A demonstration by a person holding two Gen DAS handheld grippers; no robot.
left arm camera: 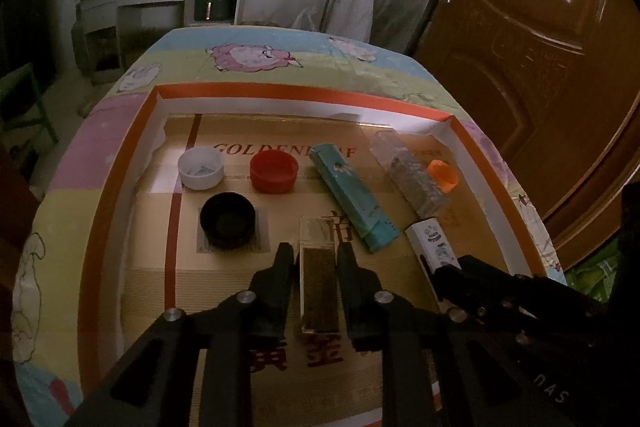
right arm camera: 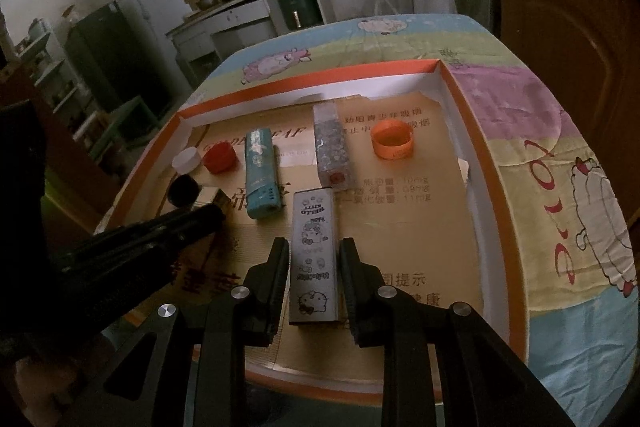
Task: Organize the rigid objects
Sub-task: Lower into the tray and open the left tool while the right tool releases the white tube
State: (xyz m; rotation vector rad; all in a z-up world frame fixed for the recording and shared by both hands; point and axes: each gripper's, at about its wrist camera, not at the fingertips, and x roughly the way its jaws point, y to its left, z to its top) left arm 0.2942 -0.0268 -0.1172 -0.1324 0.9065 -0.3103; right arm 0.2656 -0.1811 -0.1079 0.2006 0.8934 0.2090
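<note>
Inspector: Nearest the lens, the left claw (left arm camera: 316, 259) straddled a gold lighter (left arm camera: 318, 279) lying flat on the tray floor; a thin gap showed on both sides, so nothing was clamped.

Clerk: And the right claw (right arm camera: 314, 259)?

Inspector: It flanked a white cartoon-print lighter (right arm camera: 314, 255). Whether its pads pressed the case, I could not tell.

Clerk: The remaining items?

Inspector: All lay inside the orange-rimmed tray (left arm camera: 280, 95) on the bench's cartoon cloth (left arm camera: 248, 43). A white cap (left arm camera: 201, 167), red cap (left arm camera: 274, 171) and black cap (left arm camera: 227, 219) sat grouped at left. A teal lighter (left arm camera: 352, 199) and a grey patterned lighter (left arm camera: 412, 179) lay alongside, the orange cap (left arm camera: 443, 175) just beside the grey one.
</note>
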